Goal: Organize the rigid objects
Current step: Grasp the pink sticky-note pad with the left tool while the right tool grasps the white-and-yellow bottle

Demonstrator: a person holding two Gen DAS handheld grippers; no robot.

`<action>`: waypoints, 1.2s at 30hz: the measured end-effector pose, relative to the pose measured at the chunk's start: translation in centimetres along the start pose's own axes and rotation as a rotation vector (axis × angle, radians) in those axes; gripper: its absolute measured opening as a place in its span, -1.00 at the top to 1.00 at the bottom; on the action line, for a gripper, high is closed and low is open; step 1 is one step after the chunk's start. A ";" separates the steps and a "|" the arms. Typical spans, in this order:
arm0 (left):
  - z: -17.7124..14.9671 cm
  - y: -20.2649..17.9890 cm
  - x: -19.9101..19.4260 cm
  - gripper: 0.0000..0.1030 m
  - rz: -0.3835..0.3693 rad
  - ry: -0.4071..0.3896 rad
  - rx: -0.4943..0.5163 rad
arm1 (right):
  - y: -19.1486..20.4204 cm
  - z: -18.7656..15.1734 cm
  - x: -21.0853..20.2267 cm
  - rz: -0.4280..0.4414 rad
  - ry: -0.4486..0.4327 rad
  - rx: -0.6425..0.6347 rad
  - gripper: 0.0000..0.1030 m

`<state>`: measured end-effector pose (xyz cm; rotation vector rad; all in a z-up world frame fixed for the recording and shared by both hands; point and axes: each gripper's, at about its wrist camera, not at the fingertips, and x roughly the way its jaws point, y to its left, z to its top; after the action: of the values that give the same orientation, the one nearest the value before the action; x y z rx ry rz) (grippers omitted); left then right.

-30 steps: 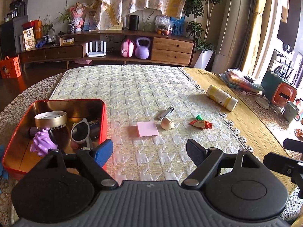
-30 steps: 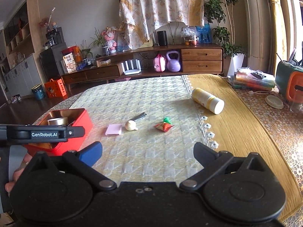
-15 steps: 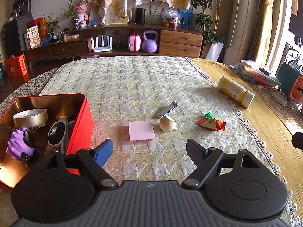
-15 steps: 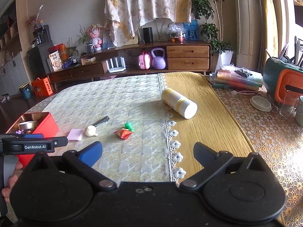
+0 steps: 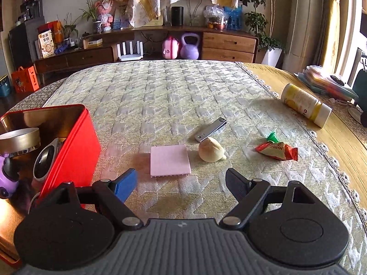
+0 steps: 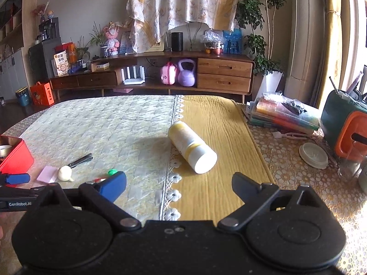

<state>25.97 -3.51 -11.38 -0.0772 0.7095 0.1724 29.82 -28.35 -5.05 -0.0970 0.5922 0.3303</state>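
A purple kettlebell stands beside a pink case under the wooden sideboard at twelve o'clock; stacked folders lie at two o'clock.

The left claw tilts down toward the tabletop, its jaws spread wide with nothing between them. The right claw is angled down over the tabletop too, jaws likewise wide apart and empty. In the right wrist view, the left claw shows at the left edge.

"GenRobot.AI" stands in white on the left tongs black arm.
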 end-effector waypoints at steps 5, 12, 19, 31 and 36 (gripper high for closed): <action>0.1 0.6 1.0 -0.62 -0.011 0.010 -0.027 | -0.9 1.7 3.4 -0.006 0.010 -0.026 -0.88; 0.4 1.4 1.8 -0.47 -0.014 -0.001 -0.041 | -1.2 2.9 8.1 -0.005 0.060 -0.088 -0.68; 0.5 1.9 1.9 -0.14 -0.011 -0.024 -0.041 | -1.0 3.3 12.1 -0.041 0.106 -0.153 -0.55; 0.2 2.3 2.1 0.21 -0.005 -0.053 -0.011 | -0.2 3.0 14.3 -0.033 0.150 -0.143 -0.12; 0.2 2.2 2.1 0.22 -0.007 -0.048 -0.015 | 0.0 2.8 13.6 -0.055 0.145 -0.104 0.07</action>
<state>27.23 -1.02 -12.58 -0.0900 0.6598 0.1720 41.86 -24.03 -10.37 -0.2381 0.7147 0.3025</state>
